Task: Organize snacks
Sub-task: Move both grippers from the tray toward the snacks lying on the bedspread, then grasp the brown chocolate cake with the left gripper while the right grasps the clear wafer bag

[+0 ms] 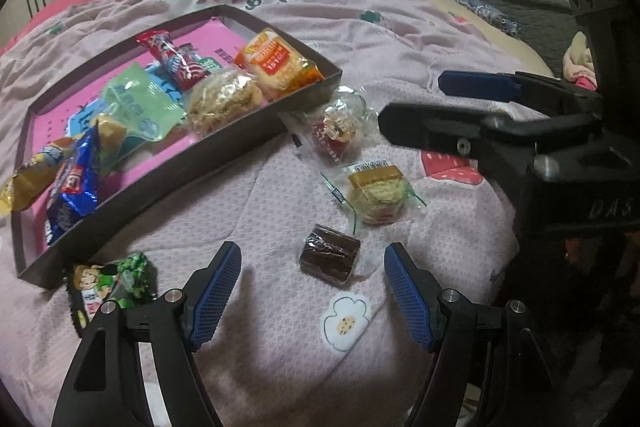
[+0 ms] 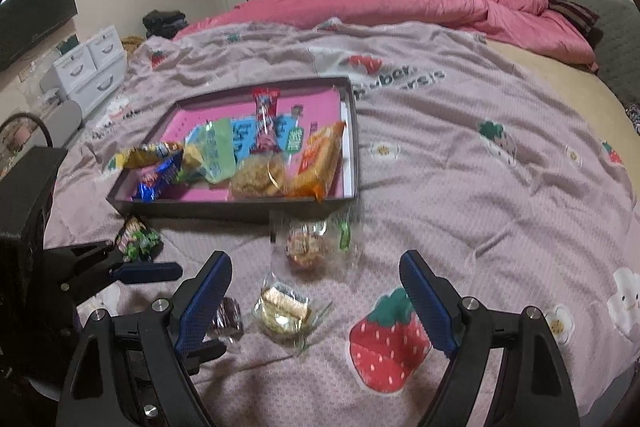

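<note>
Brownie (image 1: pixel 329 254), a small wrapped block on the bed quilt (image 1: pixel 440 39), lying between the fingers of the left tool (image 1: pixel 313 297): light, soft inside slippery film, best pinched gently across its short sides. Loose on the quilt, four snacks: brownie, yellow cake (image 1: pixel 374 193), red cake (image 1: pixel 334 135), green packet (image 1: pixel 110 283). In the one tray (image 1: pixel 192 163), roughly seven packets. Two tools, left and right tool (image 2: pixel 316 301), both wide open and empty
</note>
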A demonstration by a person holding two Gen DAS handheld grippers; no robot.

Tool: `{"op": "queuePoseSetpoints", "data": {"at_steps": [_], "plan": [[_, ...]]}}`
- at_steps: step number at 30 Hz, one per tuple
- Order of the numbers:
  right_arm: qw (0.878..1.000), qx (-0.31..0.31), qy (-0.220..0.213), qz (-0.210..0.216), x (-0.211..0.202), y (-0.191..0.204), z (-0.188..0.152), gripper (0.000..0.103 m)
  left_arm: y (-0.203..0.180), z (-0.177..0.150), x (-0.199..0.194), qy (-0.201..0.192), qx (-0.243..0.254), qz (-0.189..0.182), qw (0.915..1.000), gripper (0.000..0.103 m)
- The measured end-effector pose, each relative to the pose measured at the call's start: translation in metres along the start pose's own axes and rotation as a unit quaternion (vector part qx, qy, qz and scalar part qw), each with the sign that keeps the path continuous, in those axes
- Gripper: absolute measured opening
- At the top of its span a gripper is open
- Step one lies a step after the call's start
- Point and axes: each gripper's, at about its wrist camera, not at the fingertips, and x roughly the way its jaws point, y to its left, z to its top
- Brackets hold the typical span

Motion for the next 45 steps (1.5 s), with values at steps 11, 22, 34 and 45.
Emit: {"op": "queuePoseSetpoints", "data": {"at_steps": [11, 22, 34, 45], "plan": [[0.998, 0.014, 0.055, 0.001, 0.021, -0.002, -0.01, 0.085, 0.002, 0.001, 0.015, 0.002, -0.004, -0.019, 0.9998, 0.063], [0.997, 0.008, 0.072, 0.014, 0.03, 0.006, -0.011, 0.08, -0.002, 0.0, 0.019, 0.01, 0.0, -0.034, 0.9994, 0.04], [0.994, 0.017, 0.104, 0.023, 0.047, 0.009, -0.015, 0.071, -0.001, -0.008, 0.014, 0.019, 0.005, -0.027, 0.9994, 0.037], [0.994, 0.003, 0.105, 0.039, 0.054, 0.014, -0.015, 0.05, 0.006, -0.013, 0.008, 0.02, -0.006, -0.019, 0.9996, 0.037]]}}
